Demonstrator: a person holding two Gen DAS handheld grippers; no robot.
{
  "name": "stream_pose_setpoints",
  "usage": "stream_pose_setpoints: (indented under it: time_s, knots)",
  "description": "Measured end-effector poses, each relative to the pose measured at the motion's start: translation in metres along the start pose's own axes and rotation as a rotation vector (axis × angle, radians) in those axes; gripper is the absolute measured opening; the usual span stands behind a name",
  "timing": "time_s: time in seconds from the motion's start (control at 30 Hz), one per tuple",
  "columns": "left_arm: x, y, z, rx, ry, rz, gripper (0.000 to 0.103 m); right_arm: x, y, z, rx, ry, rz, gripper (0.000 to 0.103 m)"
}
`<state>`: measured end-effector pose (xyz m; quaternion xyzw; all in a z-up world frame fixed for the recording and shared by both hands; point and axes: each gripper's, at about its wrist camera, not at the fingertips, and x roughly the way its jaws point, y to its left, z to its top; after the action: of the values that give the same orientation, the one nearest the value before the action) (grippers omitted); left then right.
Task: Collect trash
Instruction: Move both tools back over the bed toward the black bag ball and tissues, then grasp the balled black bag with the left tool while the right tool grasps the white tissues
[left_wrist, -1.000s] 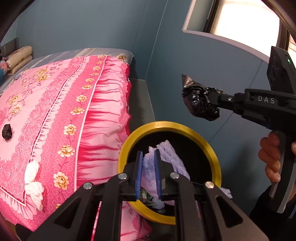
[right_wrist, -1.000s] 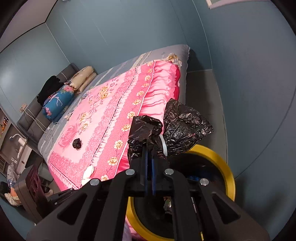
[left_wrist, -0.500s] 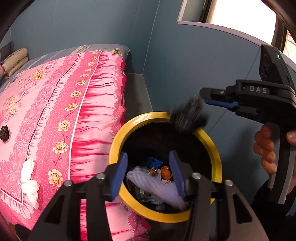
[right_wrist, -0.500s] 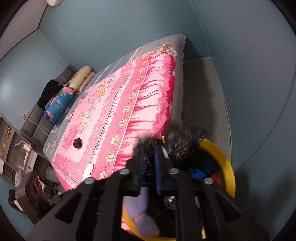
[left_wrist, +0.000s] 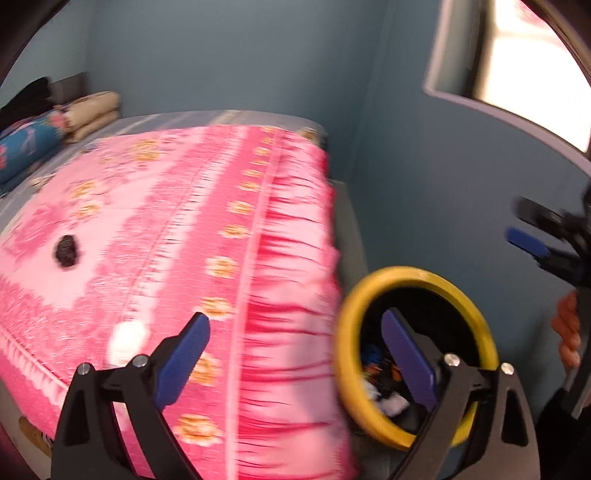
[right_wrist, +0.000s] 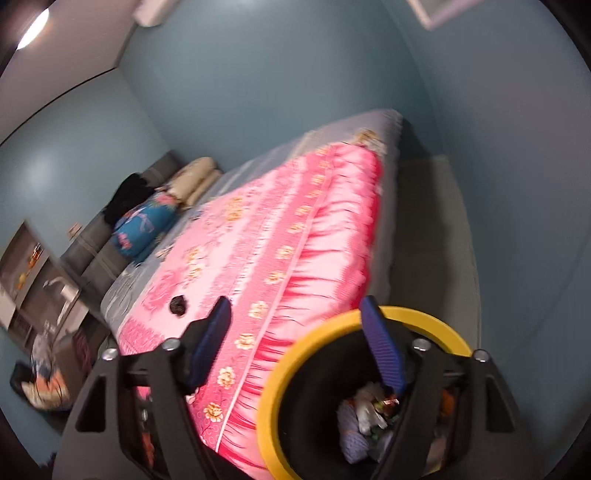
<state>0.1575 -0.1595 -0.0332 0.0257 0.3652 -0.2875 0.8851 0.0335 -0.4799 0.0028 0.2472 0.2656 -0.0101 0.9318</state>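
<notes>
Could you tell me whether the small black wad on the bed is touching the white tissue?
Apart. The left wrist view shows the black wad and the white tissue separated by a wide stretch of pink blanket.

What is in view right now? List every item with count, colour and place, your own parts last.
Trash bin: one, black with yellow rim, on the floor at the bed's near corner, holding mixed trash.
Dark trash lump: one, black, on the pink bedspread.
White crumpled trash: one, white, near the bed's front edge; blurred.
Bedspread: one, pink floral, covering the bed.
Pillows: beige stack, at the headboard.
Bolster: one, blue floral, beside the pillows.
Dark clothing: black, on the headboard.
Window: one, bright, on the blue wall.
Shelf unit: grey, far side of the room.
Left gripper: black with blue pads, open, empty.
Right gripper: same, open, empty.
</notes>
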Motion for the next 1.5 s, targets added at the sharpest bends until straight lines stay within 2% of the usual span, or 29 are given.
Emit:
stream_pose_setpoints:
  time_s: [0.07, 0.17, 0.3, 0.47, 0.6, 0.7, 0.8, 0.97, 1.2, 1.5]
  knots:
    - [-0.006, 0.029, 0.004, -0.04, -0.027, 0.062, 0.095, 0.011, 0.02, 0.001, -0.044, -0.009, 0.03, 0.09]
    - [-0.015, 0.072, 0.01, -0.097, -0.071, 0.148, 0.095, 0.023, 0.043, 0.001, -0.095, -0.013, 0.062, 0.095]
    - [-0.023, 0.14, 0.017, -0.197, -0.099, 0.254, 0.095, 0.05, 0.086, -0.005, -0.16, 0.004, 0.114, 0.095]
    - [-0.028, 0.216, 0.018, -0.29, -0.107, 0.373, 0.095, 0.103, 0.148, -0.022, -0.264, 0.074, 0.186, 0.095]
    - [-0.026, 0.27, 0.017, -0.335, -0.105, 0.45, 0.095, 0.145, 0.195, -0.053, -0.343, 0.119, 0.222, 0.095]
    - [-0.018, 0.3, 0.019, -0.348, -0.11, 0.499, 0.095, 0.185, 0.227, -0.082, -0.389, 0.19, 0.219, 0.095]
    - [0.002, 0.326, 0.023, -0.33, -0.096, 0.531, 0.095, 0.229, 0.252, -0.115, -0.449, 0.274, 0.185, 0.095]
    - [0.044, 0.351, 0.035, -0.314, -0.058, 0.552, 0.095, 0.263, 0.268, -0.148, -0.503, 0.314, 0.186, 0.095]
    - [0.09, 0.38, 0.046, -0.345, -0.036, 0.555, 0.095, 0.289, 0.265, -0.171, -0.55, 0.36, 0.158, 0.095]
    - [0.124, 0.396, 0.055, -0.348, -0.013, 0.524, 0.095, 0.324, 0.285, -0.203, -0.739, 0.376, 0.058, 0.095]
